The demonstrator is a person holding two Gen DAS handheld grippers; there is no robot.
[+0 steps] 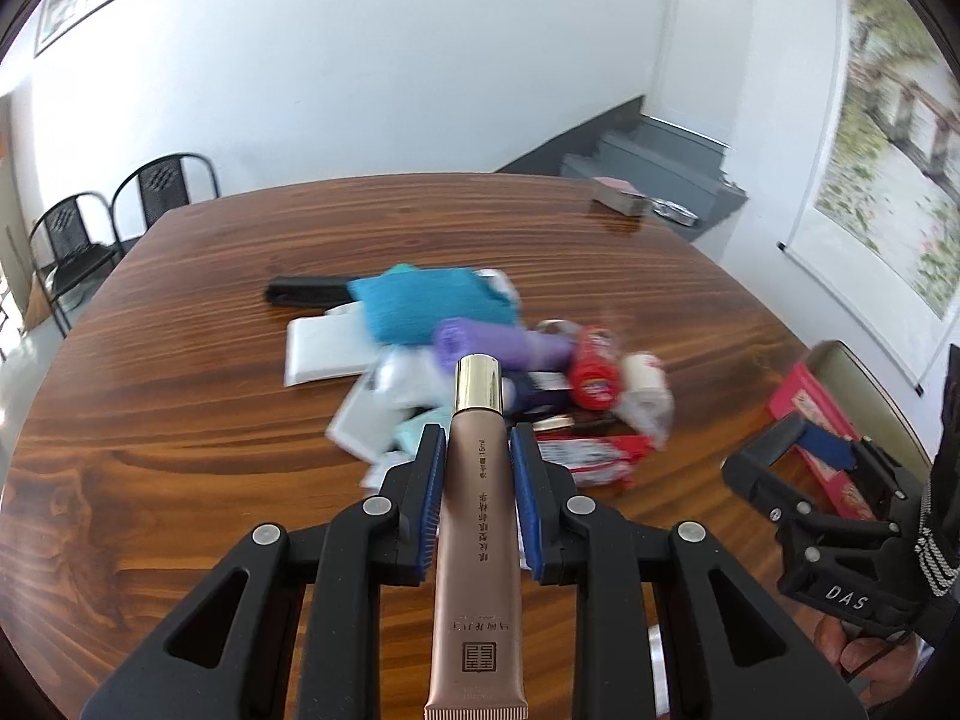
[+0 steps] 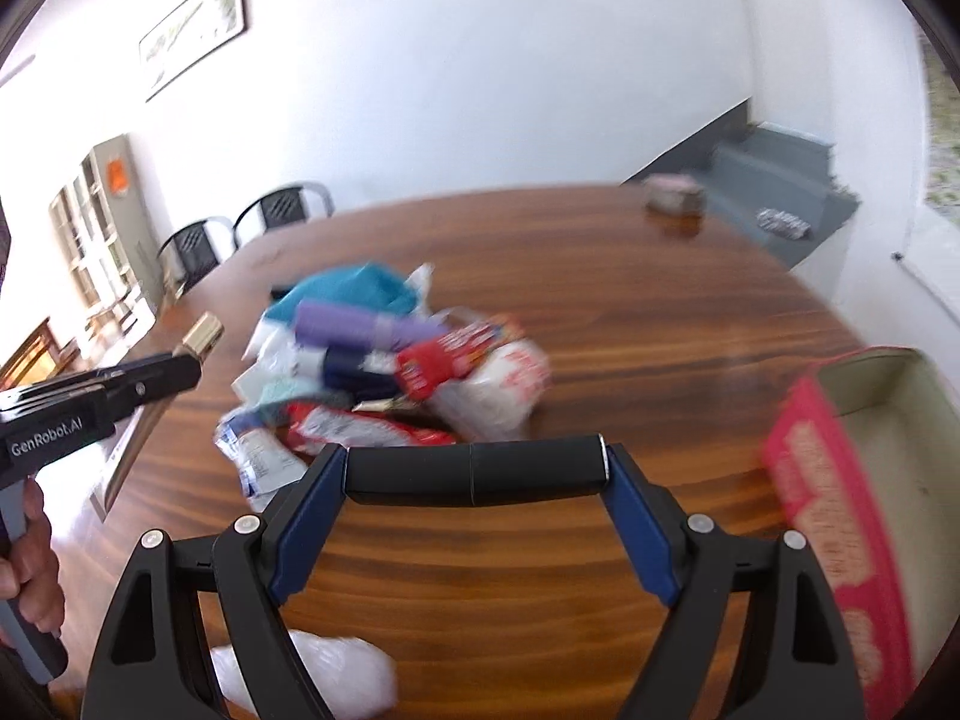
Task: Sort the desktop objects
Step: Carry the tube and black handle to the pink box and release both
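Left wrist view: left tool (image 1: 474, 450) clamps tube (image 1: 477, 516); right tool (image 2: 474, 468) clamps black cylinder (image 2: 474, 471) above bare table (image 2: 660, 312).

Round wooden table (image 1: 180, 420) holds a heap of small items (image 1: 480, 360) near its middle. In the heap, a folded cloth (image 1: 420, 300) lies at the far side, on a flat packet (image 1: 318, 348); a roll of bags (image 1: 504, 348) sits before the cloth, a snack packet (image 1: 594, 450) at the near edge. An open box (image 2: 840, 480) stands right of the heap, well apart. A small box (image 1: 618, 195) sits at the far right rim. Two chairs (image 1: 120, 210) stand behind the table, left. The left gripper (image 1: 474, 450) holds a cosmetic tube (image 1: 477, 510) above the near side, the right gripper (image 2: 474, 468) a bar-shaped case (image 2: 474, 471) crosswise.
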